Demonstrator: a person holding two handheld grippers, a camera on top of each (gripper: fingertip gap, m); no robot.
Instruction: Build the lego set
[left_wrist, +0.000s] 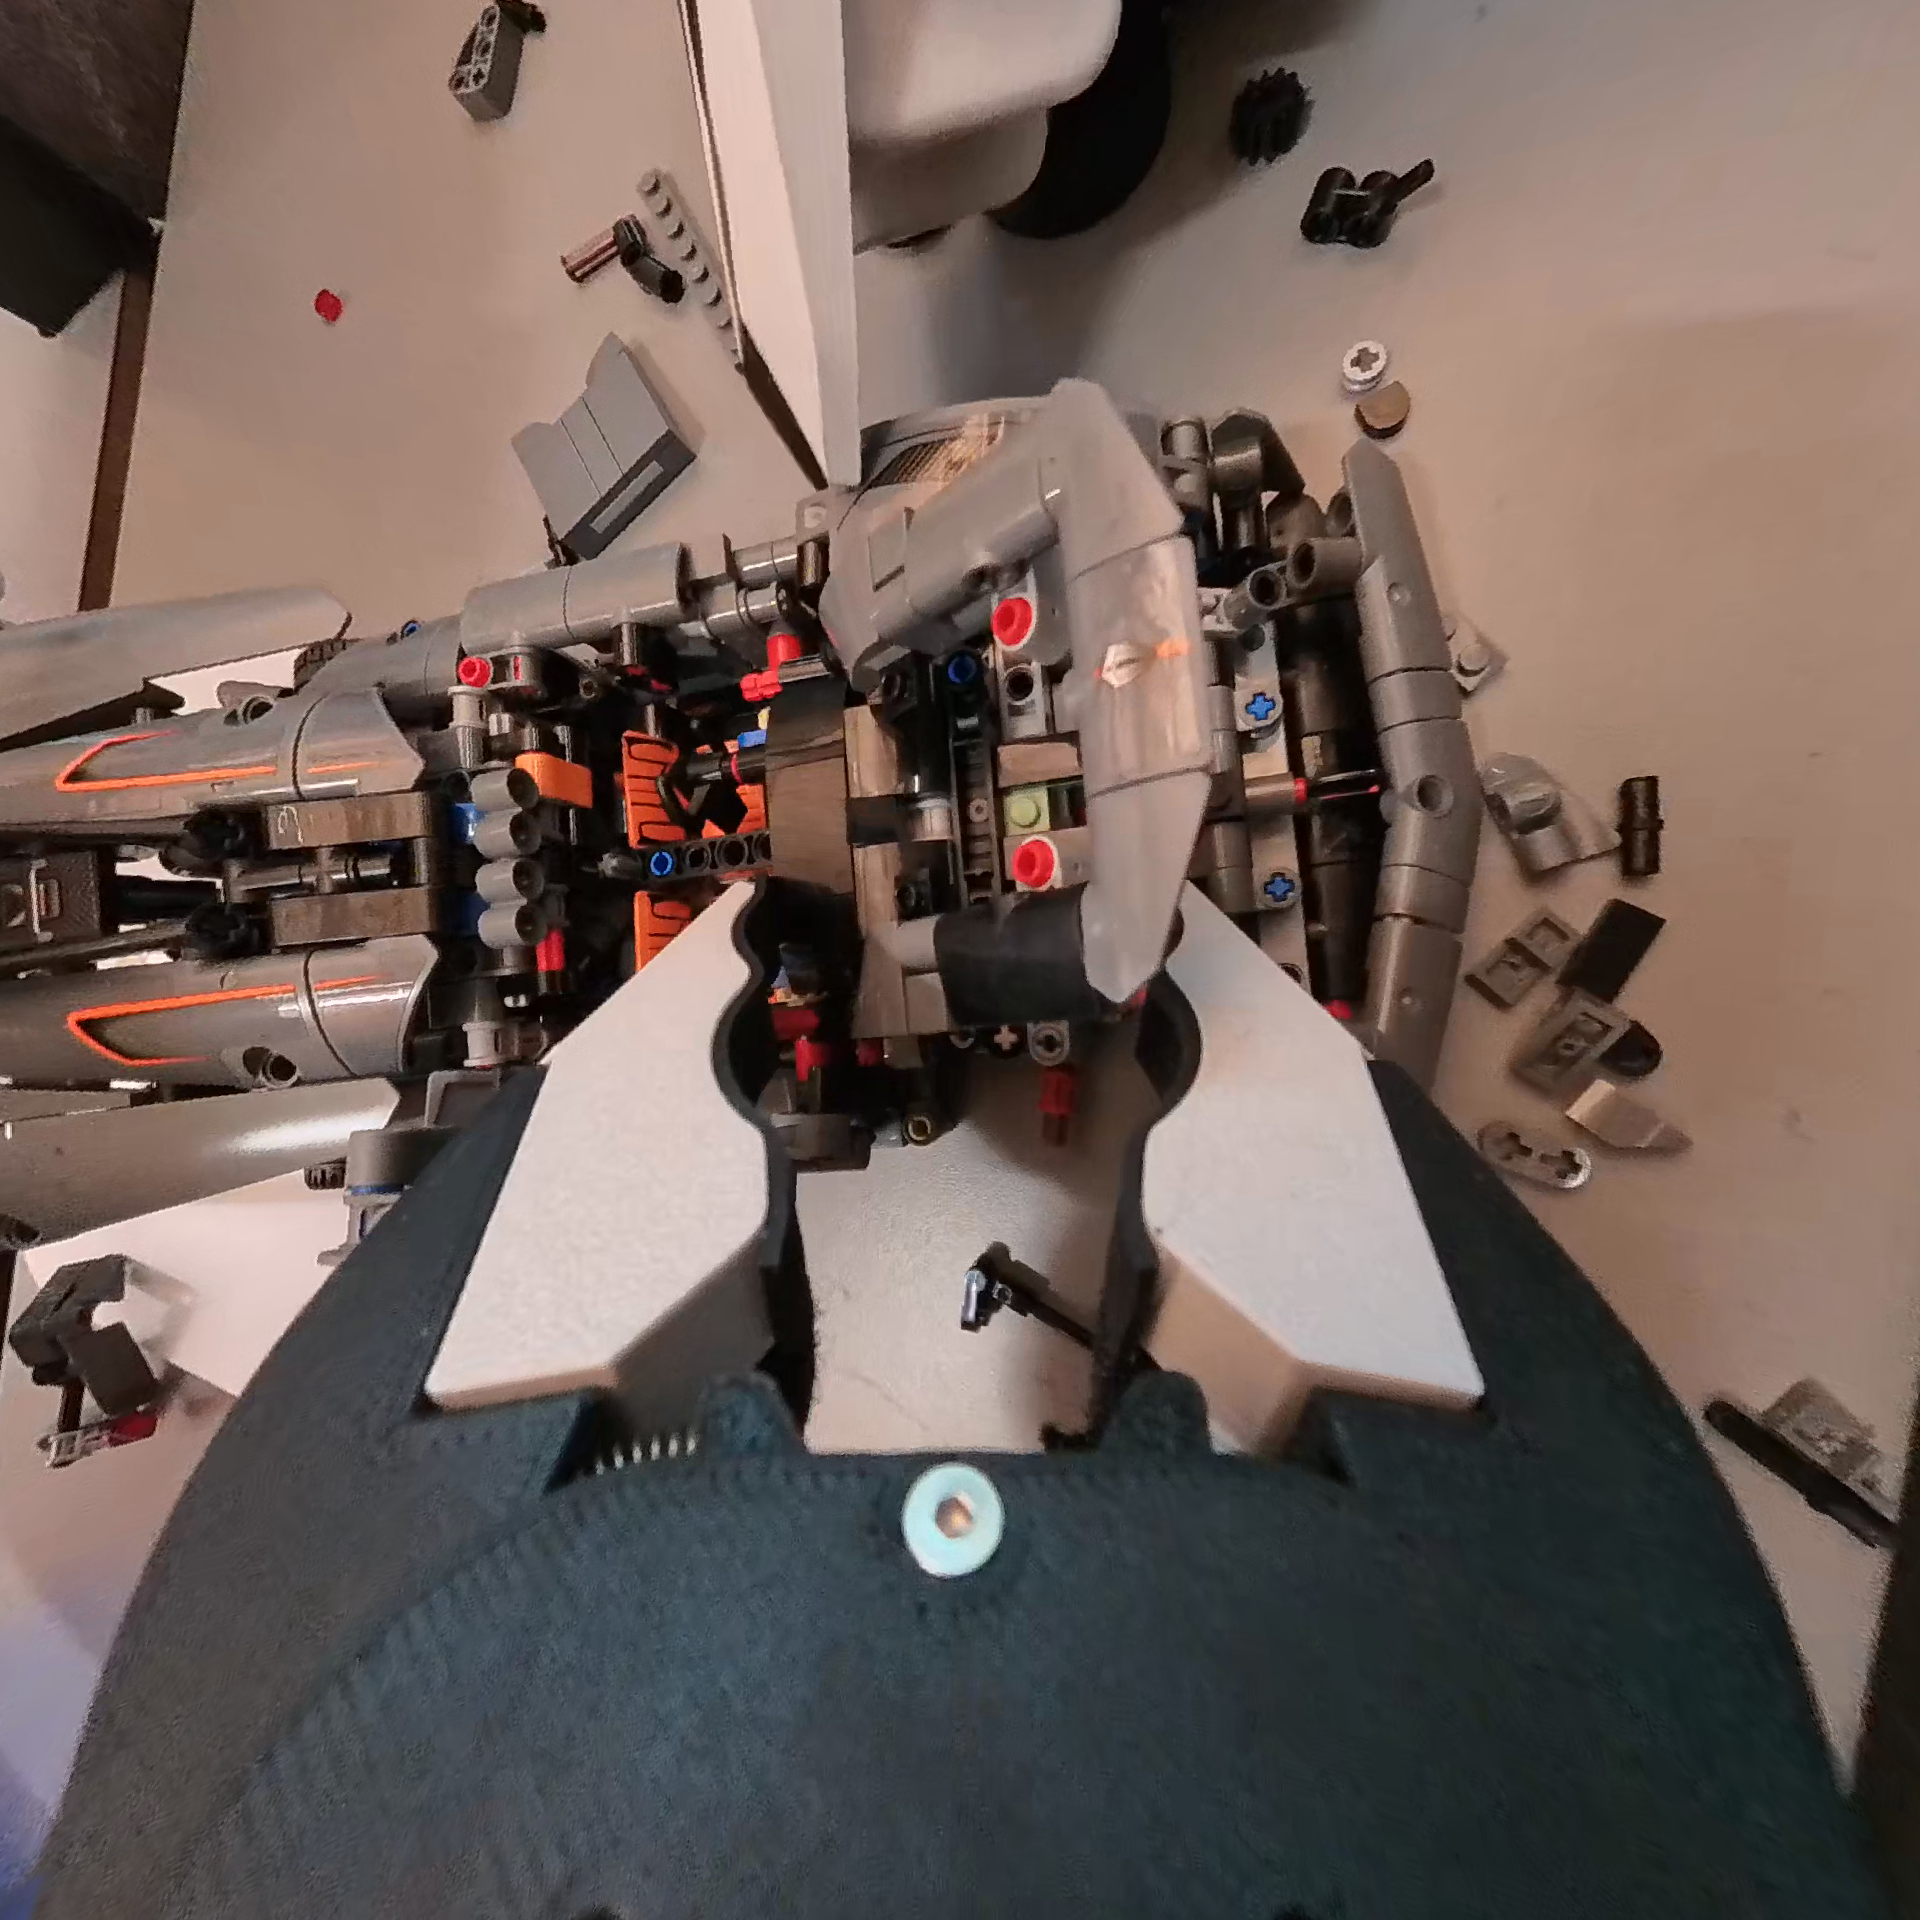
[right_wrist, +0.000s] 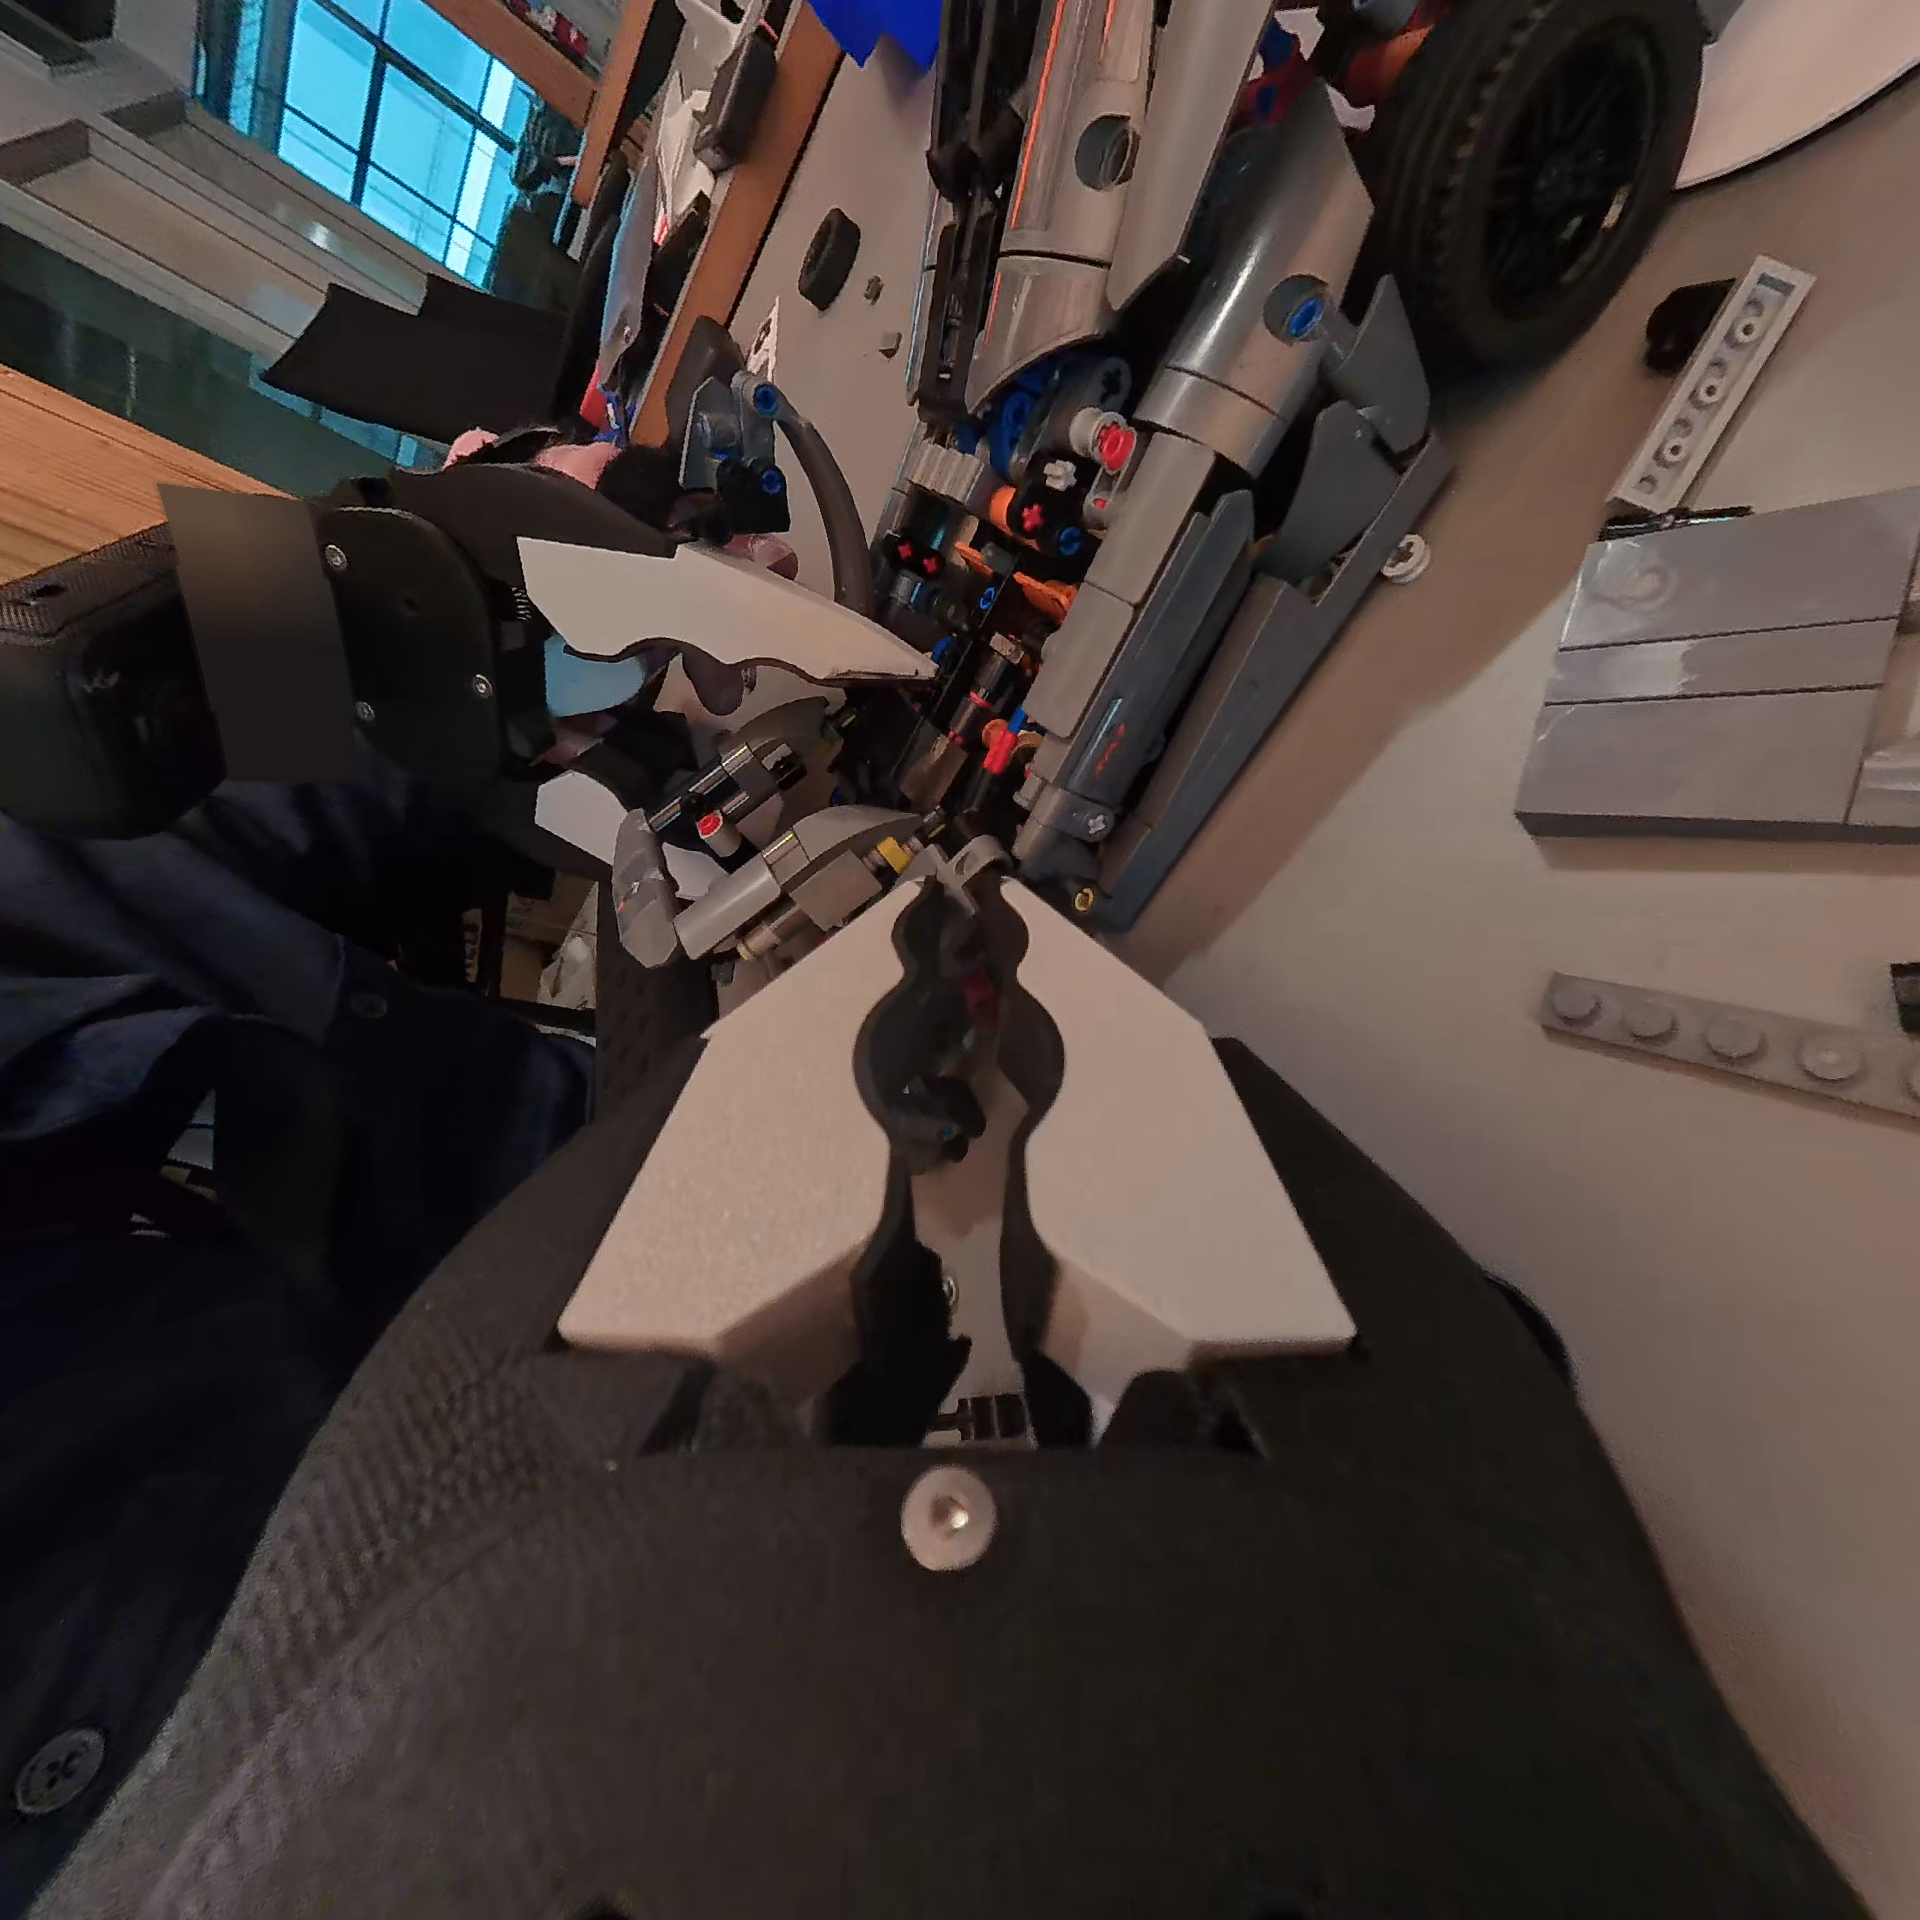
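A large grey lego car model (left_wrist: 582, 790) with orange stripes lies on the white table (left_wrist: 1558, 582). My left gripper (left_wrist: 971, 904) has its jaws wide apart around the model's near end, a chunk with a black block (left_wrist: 997, 971) and a translucent grey panel (left_wrist: 1132, 748); both fingers seem to press on it. My right gripper (right_wrist: 961, 883) is nearly closed, its tips on a small light grey connector (right_wrist: 971, 864) at the model's edge (right_wrist: 1143, 665), with black and red parts between the fingers. The right gripper also shows in the left wrist view (left_wrist: 800, 312); the left gripper shows in the right wrist view (right_wrist: 727, 623).
Loose pieces lie around: grey plates and tiles (left_wrist: 1558, 977), a black gear (left_wrist: 1270, 112), a grey sloped panel (left_wrist: 608, 447), a long studded plate (right_wrist: 1714, 1029), a grey tiled panel (right_wrist: 1714, 686). A black wheel (right_wrist: 1538, 156) sits on the model. A person's dark sleeve (right_wrist: 260, 1039) is at left. My hands' fingertips stand some 7 centimetres from each other. The right tips stand about 10 centimetres off the long studded plate (right_wrist: 1714, 1029). Seen from the left wrist view (left_wrist: 724, 328) as well.
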